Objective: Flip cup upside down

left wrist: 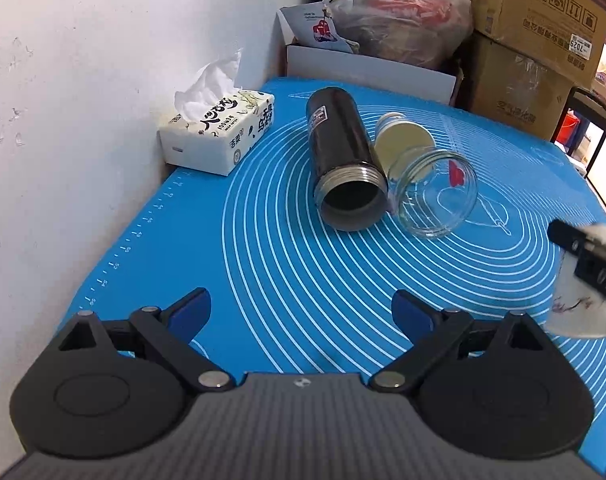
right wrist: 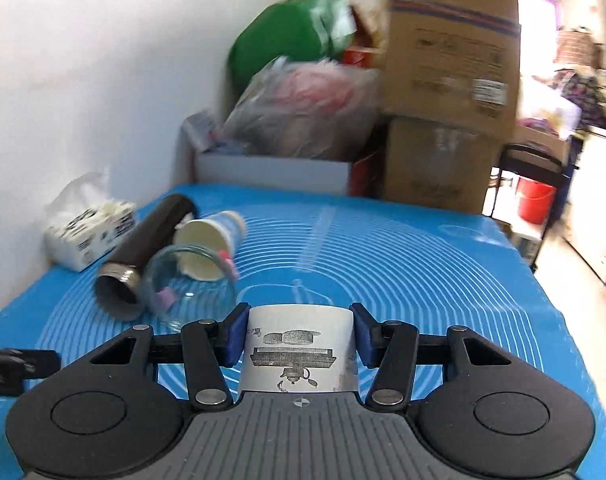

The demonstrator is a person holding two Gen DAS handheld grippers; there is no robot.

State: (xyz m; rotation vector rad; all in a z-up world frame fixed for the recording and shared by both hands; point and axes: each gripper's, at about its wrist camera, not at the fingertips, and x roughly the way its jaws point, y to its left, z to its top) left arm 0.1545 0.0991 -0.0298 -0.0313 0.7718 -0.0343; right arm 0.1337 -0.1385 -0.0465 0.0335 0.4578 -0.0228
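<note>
Right gripper [right wrist: 299,338] fingers clamp the white printed cup [right wrist: 299,354], seemingly level above the worktop [right wrist: 423,280]; left gripper [left wrist: 301,314] fingers spread wide.

A bright blue silicone mat [left wrist: 263,264] printed with white concentric rings covers the surface. A white ceramic cup [right wrist: 301,354] bears a grey-black ink drawing. A glossy black cylindrical flask [left wrist: 341,148] is ringed with silver thread. Blue pads [right wrist: 233,334] line the black claw.

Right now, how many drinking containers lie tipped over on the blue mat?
3, side by side near the wall: the black flask, the glass jar beside it, and the paper cup behind the jar. A fourth, the white cup, is held in the right claw.
</note>
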